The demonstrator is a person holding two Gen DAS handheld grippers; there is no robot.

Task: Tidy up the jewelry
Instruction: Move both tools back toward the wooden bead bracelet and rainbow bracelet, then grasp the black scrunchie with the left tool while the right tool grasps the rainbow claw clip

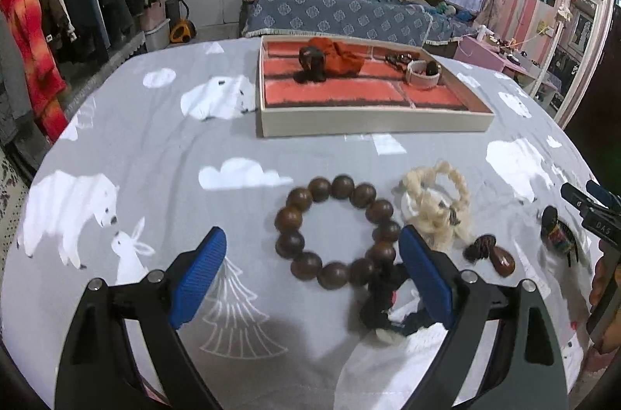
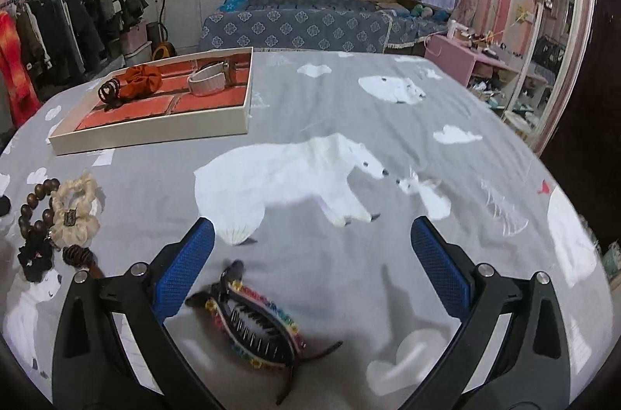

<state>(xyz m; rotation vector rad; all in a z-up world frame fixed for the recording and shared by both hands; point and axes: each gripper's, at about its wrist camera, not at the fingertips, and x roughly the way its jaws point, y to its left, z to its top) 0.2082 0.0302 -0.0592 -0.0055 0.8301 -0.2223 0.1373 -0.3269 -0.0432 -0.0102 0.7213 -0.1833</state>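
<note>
My left gripper point(image 1: 312, 262) is open and empty, its blue pads either side of a brown wooden bead bracelet point(image 1: 337, 229) lying on the bed cover. A cream scrunchie point(image 1: 438, 204), a black scrunchie point(image 1: 388, 309) and a brown clip point(image 1: 491, 253) lie beside it. My right gripper point(image 2: 312, 256) is open and empty, just above a multicoloured claw hair clip point(image 2: 256, 319) that lies between its fingers. The cream tray with orange lining point(image 1: 368, 127) holds an orange scrunchie point(image 1: 341, 55), a dark claw clip point(image 1: 310, 63) and a white band point(image 1: 423, 74); the tray's rim also shows in the right wrist view point(image 2: 155, 134).
The items lie on a grey polar-bear print cover point(image 2: 349, 123). The right gripper shows at the edge of the left wrist view point(image 1: 594, 212), next to the coloured clip point(image 1: 559, 239). A clothes rack point(image 1: 70, 2) stands left, a blue sofa point(image 1: 341, 10) behind, a mirror point(image 2: 551, 61) right.
</note>
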